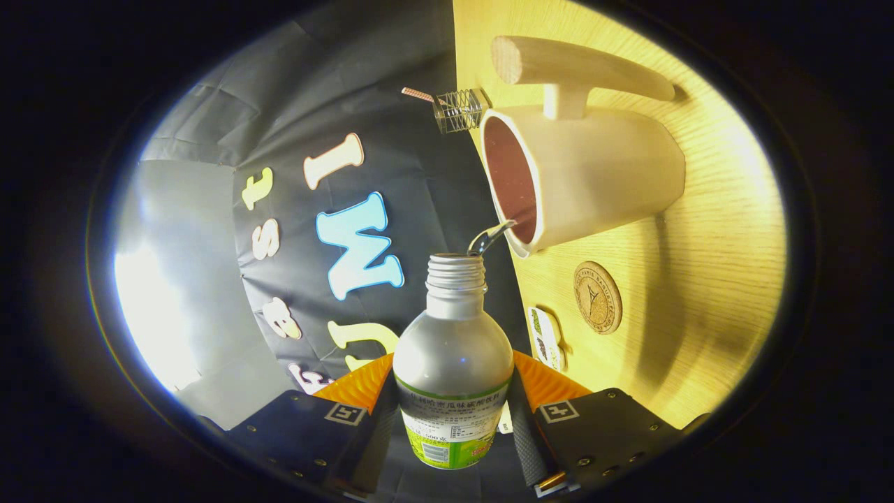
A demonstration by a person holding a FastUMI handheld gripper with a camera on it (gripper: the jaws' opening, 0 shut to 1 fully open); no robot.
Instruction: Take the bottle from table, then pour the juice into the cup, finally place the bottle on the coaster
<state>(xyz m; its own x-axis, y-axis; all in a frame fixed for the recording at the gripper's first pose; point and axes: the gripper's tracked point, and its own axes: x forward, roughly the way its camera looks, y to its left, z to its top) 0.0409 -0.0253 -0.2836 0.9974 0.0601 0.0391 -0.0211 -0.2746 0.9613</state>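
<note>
Gripper view: everything's rolled sideways mid-pour.
Gripper (pixel 452 412): both fingers clamped on the bottle (pixel 452 370).
Bottle: cap off, liquid streaming from its mouth into the cup (pixel 580 175) just beyond.
Label: tiny print, can't read it.
Coaster (pixel 598 297): round cork, near the cup on the wooden table (pixel 712 279).
Far end: small wire holder (pixel 459 110).

Gripper (pixel 452 412) fingers clamped on an uncapped plastic bottle (pixel 452 363), liquid stream (pixel 491 236) running from its mouth into the beige mug (pixel 594 175) on the wooden table (pixel 712 279), round cork coaster (pixel 598 297) beside the mug
</note>
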